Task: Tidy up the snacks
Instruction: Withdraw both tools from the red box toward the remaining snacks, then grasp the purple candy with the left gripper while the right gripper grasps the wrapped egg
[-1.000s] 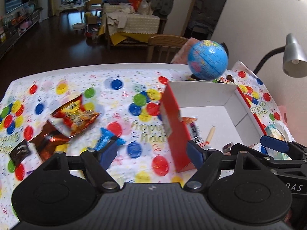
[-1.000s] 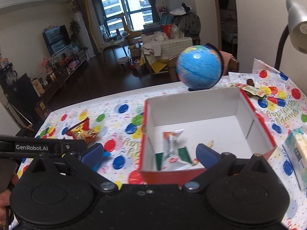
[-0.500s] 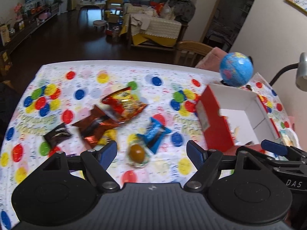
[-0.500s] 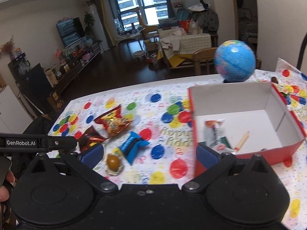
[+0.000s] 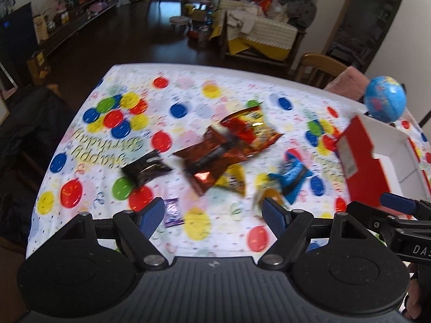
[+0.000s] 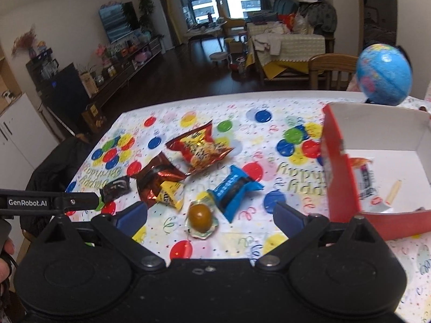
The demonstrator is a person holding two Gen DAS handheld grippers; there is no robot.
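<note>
Several snacks lie loose on the balloon-print tablecloth (image 6: 269, 140): a red-yellow chip bag (image 6: 199, 149), a dark red foil pack (image 6: 155, 176), a yellow packet (image 6: 169, 193), a black packet (image 6: 115, 187), a blue wrapped bar (image 6: 233, 187), a wrapped brown egg (image 6: 200, 215) and a small purple sweet (image 5: 172, 212). The red box (image 6: 340, 167) with a white inside stands at right and holds a few items (image 6: 367, 180). My left gripper (image 5: 214, 214) is open and empty above the snacks. My right gripper (image 6: 210, 215) is open and empty, with the egg between its fingers in view.
A blue globe (image 6: 383, 74) stands behind the box. A wooden chair (image 6: 328, 67) is at the table's far edge. The table's left edge (image 5: 67, 123) drops to a dark chair and floor.
Both grippers have swung left, away from the red box, so the loose snacks now sit in the middle of both views. Both stayed open and empty.
</note>
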